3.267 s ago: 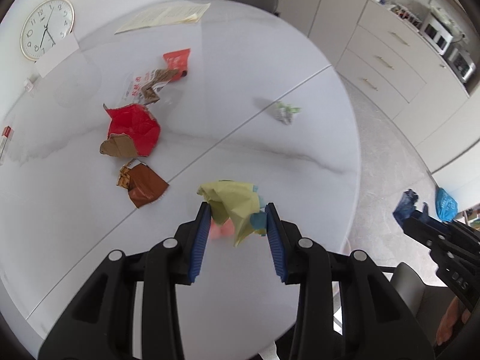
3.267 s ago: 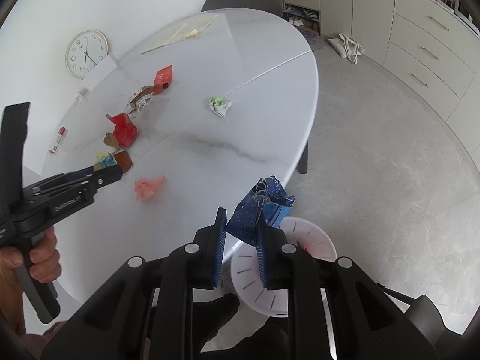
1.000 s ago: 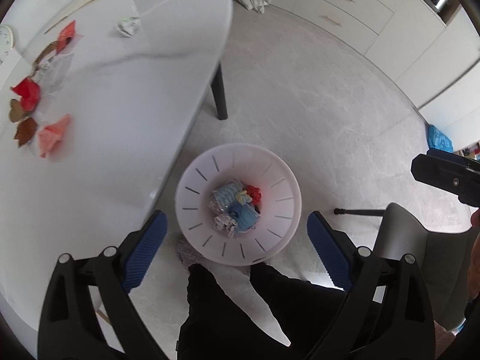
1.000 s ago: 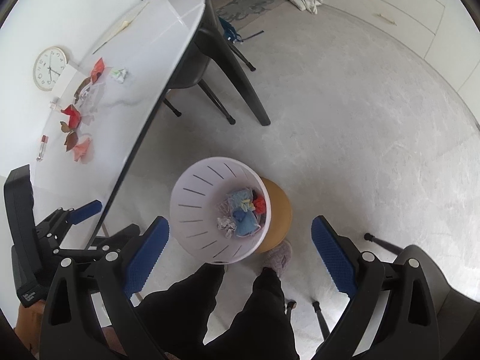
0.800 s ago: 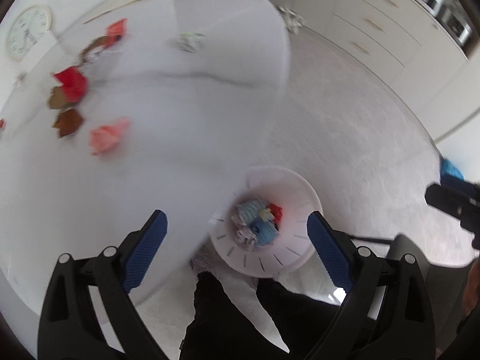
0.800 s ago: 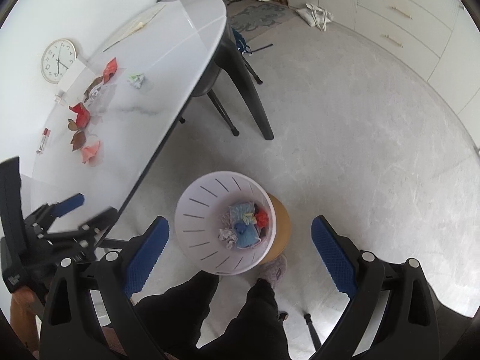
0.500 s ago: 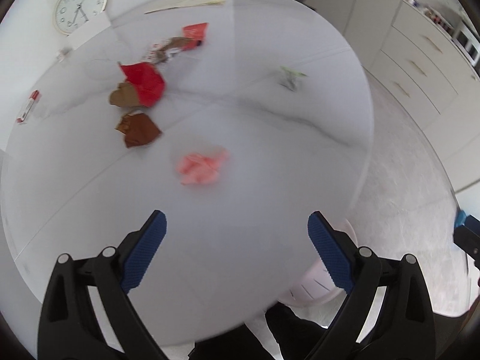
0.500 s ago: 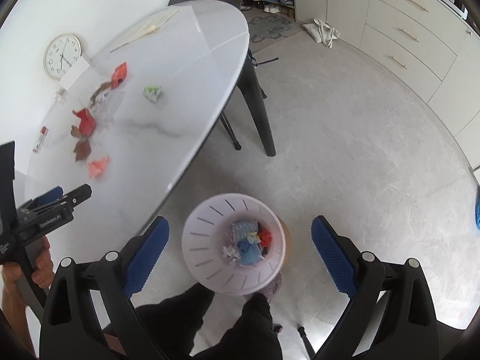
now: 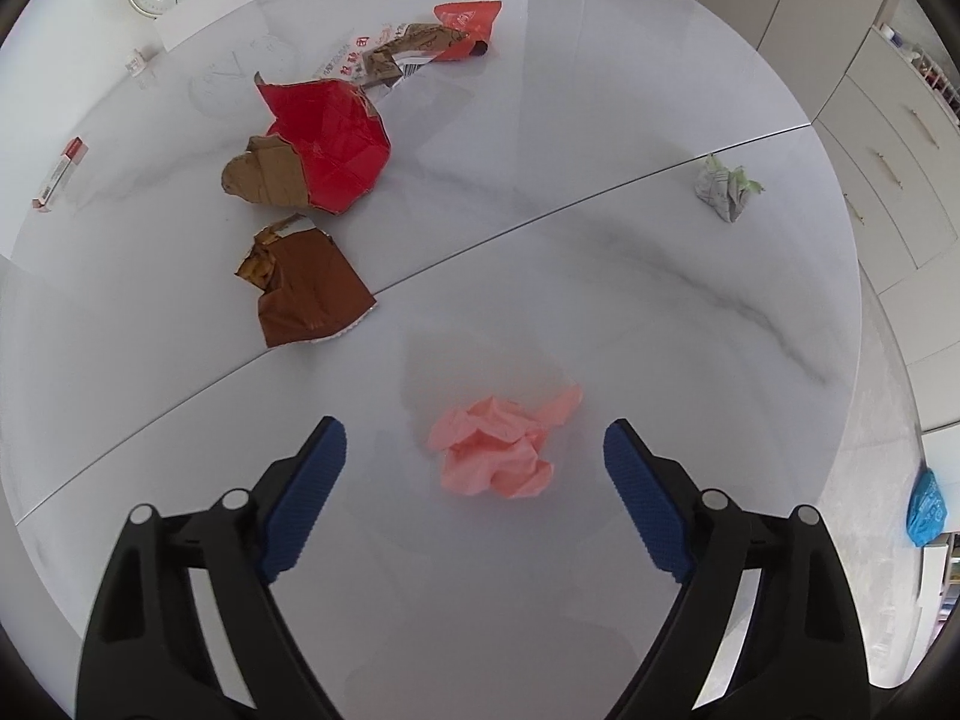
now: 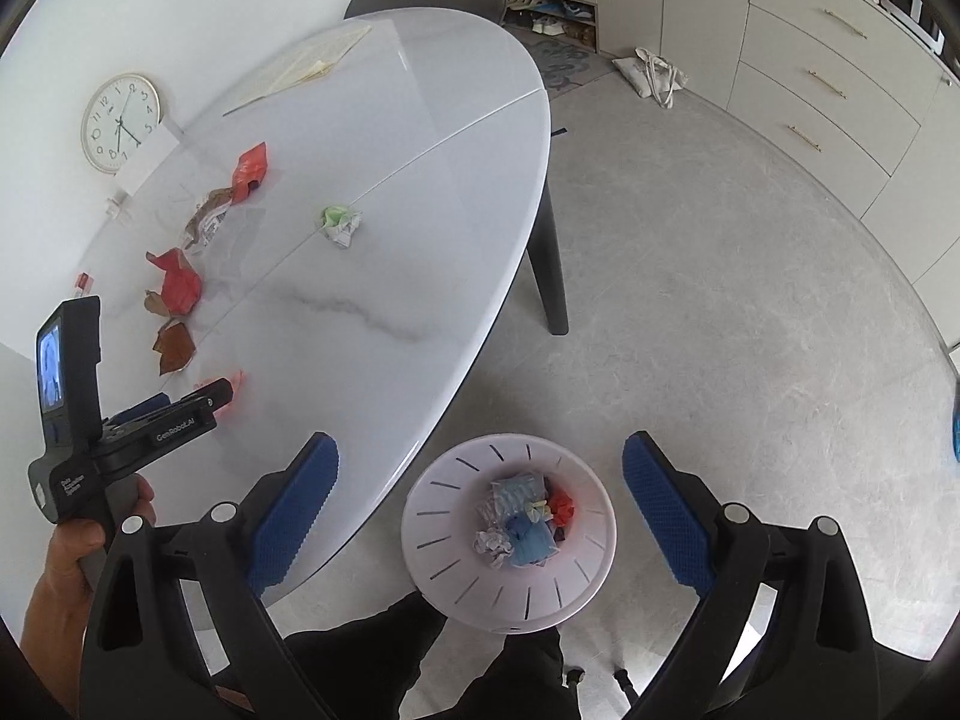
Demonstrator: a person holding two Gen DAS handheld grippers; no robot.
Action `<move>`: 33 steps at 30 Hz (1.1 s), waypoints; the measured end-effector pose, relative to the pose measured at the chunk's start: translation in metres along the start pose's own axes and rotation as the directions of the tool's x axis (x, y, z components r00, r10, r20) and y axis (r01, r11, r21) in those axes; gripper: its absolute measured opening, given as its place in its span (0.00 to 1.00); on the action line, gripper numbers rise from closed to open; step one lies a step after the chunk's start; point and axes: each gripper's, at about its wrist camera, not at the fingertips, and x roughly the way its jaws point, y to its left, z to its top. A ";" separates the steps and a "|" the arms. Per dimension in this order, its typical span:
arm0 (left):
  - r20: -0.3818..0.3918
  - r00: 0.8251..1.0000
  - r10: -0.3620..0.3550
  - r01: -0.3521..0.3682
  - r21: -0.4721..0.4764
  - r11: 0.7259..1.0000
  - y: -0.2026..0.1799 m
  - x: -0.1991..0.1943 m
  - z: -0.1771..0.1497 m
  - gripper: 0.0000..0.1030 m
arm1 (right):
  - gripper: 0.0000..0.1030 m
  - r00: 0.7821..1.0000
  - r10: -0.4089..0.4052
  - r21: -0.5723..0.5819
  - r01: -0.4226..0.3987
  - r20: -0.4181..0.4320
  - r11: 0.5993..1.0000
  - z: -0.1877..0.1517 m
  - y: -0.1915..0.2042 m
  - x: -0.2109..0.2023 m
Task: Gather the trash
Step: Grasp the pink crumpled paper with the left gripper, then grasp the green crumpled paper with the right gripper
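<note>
Left wrist view: crumpled pink paper [image 9: 501,449] lies on the white marble table [image 9: 600,312], its long axis running lower-left to upper-right, one corner pointing upper right. It sits between the closing jaws of the left gripper [image 9: 474,468], untouched. Right gripper [image 10: 480,486] stands wide and empty above the white slotted waste bin [image 10: 444,516], which holds crumpled blue, white and red scraps [image 10: 528,519].
</note>
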 end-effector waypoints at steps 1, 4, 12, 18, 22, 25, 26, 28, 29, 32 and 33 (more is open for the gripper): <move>-0.006 1.000 -0.006 0.006 0.002 1.000 0.000 0.003 0.001 0.70 | 0.92 1.000 -0.001 0.000 0.001 -0.002 1.000 0.001 0.001 0.001; -0.028 0.999 -0.023 0.024 0.007 1.000 -0.002 0.008 0.000 0.59 | 0.92 1.000 -0.003 -0.003 0.003 -0.008 1.000 0.004 0.004 0.005; -0.028 0.999 -0.042 0.042 0.014 0.999 -0.003 0.012 -0.003 0.42 | 0.92 1.000 -0.004 -0.027 0.003 -0.011 1.000 0.008 0.010 0.009; -0.016 0.998 -0.056 0.056 0.026 0.998 0.001 0.007 -0.004 0.39 | 0.92 1.000 0.017 -0.095 -0.018 -0.014 0.995 0.022 0.025 0.021; 0.013 0.999 -0.039 0.039 0.052 0.998 0.001 -0.010 -0.006 0.39 | 0.92 0.999 0.033 -0.162 -0.033 -0.005 0.986 0.043 0.045 0.037; 0.020 0.999 -0.043 0.042 0.051 0.998 0.006 -0.024 -0.010 0.39 | 0.92 0.999 0.038 -0.235 -0.036 0.005 0.971 0.065 0.067 0.058; 0.024 0.999 -0.044 0.043 0.048 0.998 0.009 -0.030 -0.011 0.39 | 0.92 0.999 0.038 -0.252 -0.036 0.004 0.967 0.072 0.073 0.064; 0.028 0.999 -0.045 0.044 0.046 0.998 0.014 -0.040 -0.014 0.40 | 0.89 0.999 0.039 -0.286 -0.035 0.008 0.958 0.087 0.088 0.081; 0.029 0.999 -0.046 0.044 0.045 0.998 0.017 -0.043 -0.013 0.40 | 0.85 0.999 0.041 -0.301 -0.037 0.007 0.953 0.094 0.095 0.091; 0.034 0.998 -0.050 0.048 0.045 0.998 0.026 -0.052 -0.016 0.40 | 0.76 1.000 0.031 -0.331 -0.029 -0.001 0.943 0.110 0.113 0.115; 0.037 0.998 -0.046 0.044 0.045 0.998 0.029 -0.055 -0.016 0.40 | 0.74 1.000 0.025 -0.336 -0.025 -0.005 0.941 0.114 0.118 0.123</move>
